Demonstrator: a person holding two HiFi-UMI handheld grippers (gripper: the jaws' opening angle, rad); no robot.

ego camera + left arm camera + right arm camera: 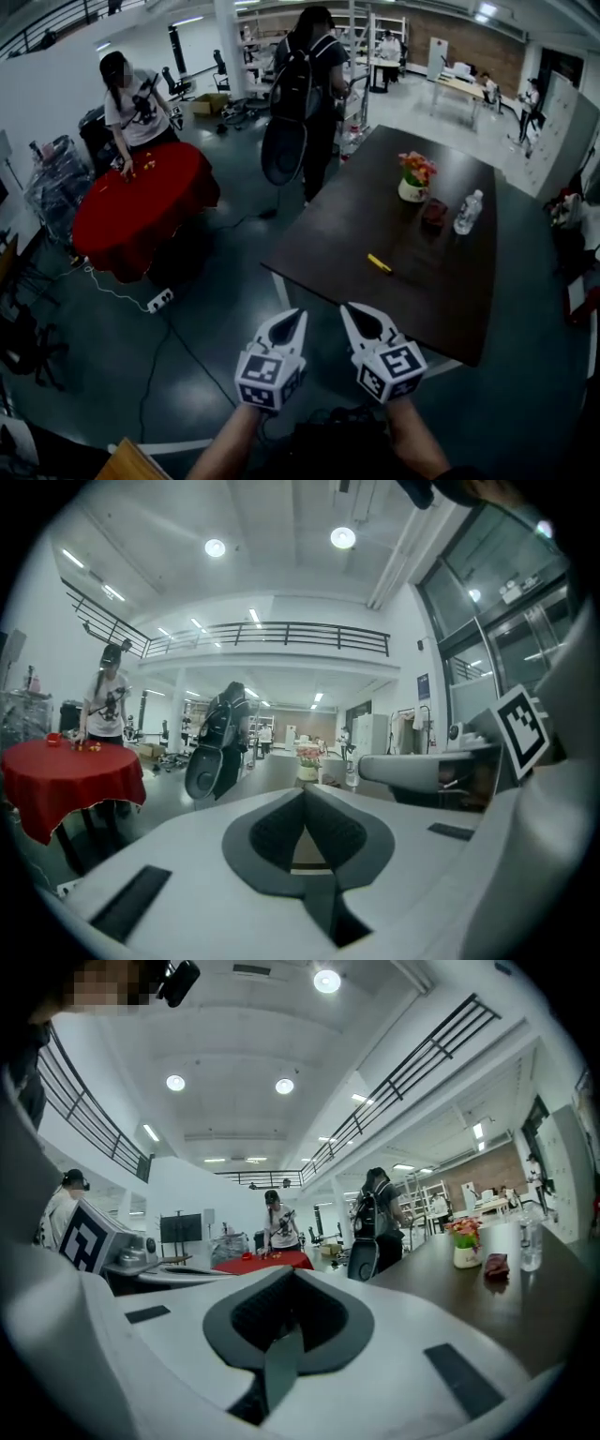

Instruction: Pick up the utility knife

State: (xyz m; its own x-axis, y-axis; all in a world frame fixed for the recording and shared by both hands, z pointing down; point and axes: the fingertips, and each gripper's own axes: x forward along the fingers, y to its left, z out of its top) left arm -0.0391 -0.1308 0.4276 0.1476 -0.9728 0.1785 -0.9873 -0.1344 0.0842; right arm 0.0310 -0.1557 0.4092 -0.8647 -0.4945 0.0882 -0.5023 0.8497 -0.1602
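Both hand-held tools are made of white moulded plastic: the left gripper [296,317] and the right gripper [352,311] are each tapered to a point and lined inside with dark grey textured pads [272,832]. A cube [269,378] printed with black-and-white square markers is carried at the rear of each. Flat black rectangular insets [459,1382] are set into the white shells. The forearms [225,445] are seen bare.

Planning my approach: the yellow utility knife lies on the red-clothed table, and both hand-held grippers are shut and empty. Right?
Not quite. The head view shows the yellow utility knife on the dark table, not the red-clothed table. The left hand-held gripper and right hand-held gripper are indeed shut and empty.
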